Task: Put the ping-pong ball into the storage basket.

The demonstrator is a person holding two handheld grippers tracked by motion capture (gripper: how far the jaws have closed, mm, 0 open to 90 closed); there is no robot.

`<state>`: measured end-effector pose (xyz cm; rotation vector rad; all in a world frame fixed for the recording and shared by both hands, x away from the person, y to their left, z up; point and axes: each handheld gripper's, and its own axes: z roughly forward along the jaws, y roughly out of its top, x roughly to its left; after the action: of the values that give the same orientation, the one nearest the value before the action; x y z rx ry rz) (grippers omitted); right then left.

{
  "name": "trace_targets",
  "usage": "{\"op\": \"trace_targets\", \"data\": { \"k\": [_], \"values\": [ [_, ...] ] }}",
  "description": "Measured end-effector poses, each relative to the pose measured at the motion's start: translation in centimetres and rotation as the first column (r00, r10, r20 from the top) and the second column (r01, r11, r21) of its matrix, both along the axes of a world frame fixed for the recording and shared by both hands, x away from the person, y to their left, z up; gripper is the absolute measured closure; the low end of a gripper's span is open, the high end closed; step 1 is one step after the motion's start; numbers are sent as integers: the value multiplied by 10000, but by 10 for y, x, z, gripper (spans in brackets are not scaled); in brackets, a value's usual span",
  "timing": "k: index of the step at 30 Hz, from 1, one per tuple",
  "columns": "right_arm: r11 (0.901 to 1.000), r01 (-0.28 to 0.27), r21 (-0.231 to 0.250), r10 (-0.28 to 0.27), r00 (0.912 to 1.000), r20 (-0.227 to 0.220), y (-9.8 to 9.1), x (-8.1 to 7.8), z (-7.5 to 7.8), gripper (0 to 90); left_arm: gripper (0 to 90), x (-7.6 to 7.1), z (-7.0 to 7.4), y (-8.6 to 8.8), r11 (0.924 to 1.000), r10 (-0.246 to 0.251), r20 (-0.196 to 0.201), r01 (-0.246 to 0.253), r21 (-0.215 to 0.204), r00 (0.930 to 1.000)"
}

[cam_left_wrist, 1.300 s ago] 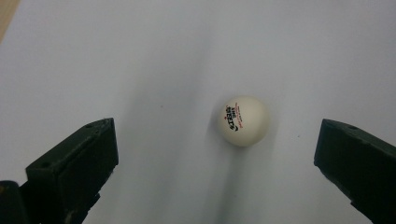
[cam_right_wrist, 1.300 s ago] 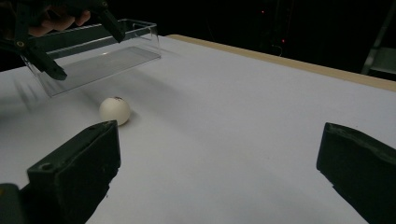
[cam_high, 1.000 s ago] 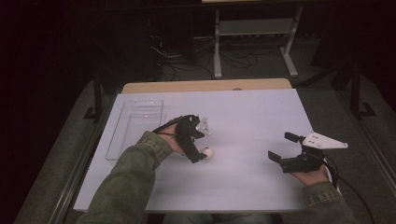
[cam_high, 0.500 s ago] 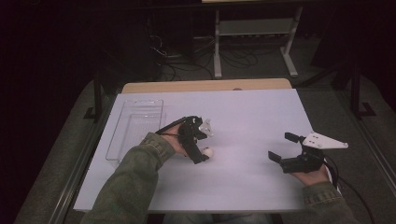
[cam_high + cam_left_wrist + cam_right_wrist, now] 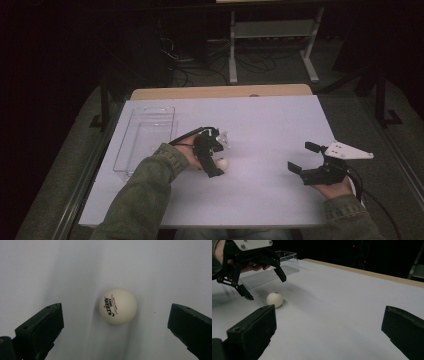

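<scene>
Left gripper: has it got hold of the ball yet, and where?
No, nothing is held. The left gripper is open above the ball, its jaws apart on either side and not touching it. The right gripper is open and empty too.

Cream-white ball (image 5: 117,306) with red and black print; black jaws; pale lilac table (image 5: 270,125); clear tray (image 5: 145,137); olive sleeves (image 5: 145,192).

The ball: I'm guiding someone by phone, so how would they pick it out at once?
On the white table, find the clear tray at its left. Right of it, beneath the open left gripper, lies the ball: small, cream, round, with red and black print.
</scene>
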<state>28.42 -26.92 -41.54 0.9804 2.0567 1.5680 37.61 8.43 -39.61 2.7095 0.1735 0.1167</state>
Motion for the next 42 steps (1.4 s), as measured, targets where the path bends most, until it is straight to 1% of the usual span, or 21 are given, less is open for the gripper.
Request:
{"op": "trace_targets", "data": {
  "k": [3, 5, 7, 8, 11, 13, 15, 18, 20, 22, 23, 26, 29, 33, 34, 36, 38, 42],
  "values": [
    [10000, -11, -24, 11, 10000, -2, 0, 0, 0, 0, 1, 1, -1, -1, 10000, -5, -58, 4, -46, 10000],
    [10000, -16, -18, 16, 10000, -23, 0, 0, 0, 0, 68, 0, -2, -1, 9999, -71, -4, 71, -80, 10000],
    [10000, -22, -26, 22, 10000, -24, 0, 0, 0, 0, 74, 0, -3, -2, 9999, -50, 72, 51, -91, 10000],
    [10000, -27, -25, 27, 10000, -23, 1, 0, 0, 0, 92, 0, -3, -2, 9999, -50, 72, 51, -91, 10000],
    [10000, -34, -16, 34, 10000, -26, 1, 0, 0, 0, 98, 0, -5, -3, 9999, -102, 153, 101, 49, 9998],
    [10000, -31, -5, 31, 10000, -18, 0, 0, 0, 0, 99, -1, -7, -3, 9998, -128, 128, 125, 167, 9998],
    [10000, -17, 14, 17, 10000, -28, 0, 0, 0, 0, 138, 0, -7, -3, 9999, -73, 91, 72, 115, 9999],
    [10000, -29, 17, 29, 10000, -27, 0, 0, 0, 0, 140, 1, -9, -4, 9998, -67, 138, 65, 188, 9999],
    [10000, -21, 18, 21, 10000, -38, 0, 0, 0, 0, 141, 0, -10, -5, 9996, -87, 246, 80, 285, 9997],
    [10000, -19, 17, 19, 10000, -44, 0, 0, 0, 0, 146, 0, -11, -5, 9995, -96, 274, 87, 310, 9996],
    [10000, -11, 24, 12, 10000, -43, 0, 0, 0, 0, 147, -1, -11, -5, 9994, -133, 363, 121, 334, 9993],
    [10000, -19, 23, 19, 10000, -37, 0, 0, 0, 0, 169, -1, -12, -6, 9994, -217, 282, 209, 284, 9994],
    [10000, -20, 22, 20, 10000, -45, 0, 0, 0, 0, 232, 0, -12, -6, 9994, -250, 236, 244, 243, 9994],
    [10000, -18, 22, 18, 10000, -41, 0, 1, 0, 0, 241, 0, -13, -6, 9990, -297, 198, 291, 331, 9994],
    [10000, -12, 28, 12, 10000, -42, 0, 1, 0, 0, 241, 0, -14, -6, 9982, -357, 228, 345, 483, 9991],
    [10000, -30, 9, 30, 10000, -64, 0, 1, 0, 0, 291, 0, -14, -6, 9984, -372, 200, 363, 438, 9991],
    [10000, -36, 0, 36, 10000, -59, 0, 1, 0, 0, 298, 0, -14, -6, 9985, -392, 172, 385, 397, 9991],
    [10000, -32, 5, 32, 10000, -56, 0, 1, 0, 0, 338, 0, -14, -7, 9980, -463, 173, 455, 441, 9988]
  ]
}}
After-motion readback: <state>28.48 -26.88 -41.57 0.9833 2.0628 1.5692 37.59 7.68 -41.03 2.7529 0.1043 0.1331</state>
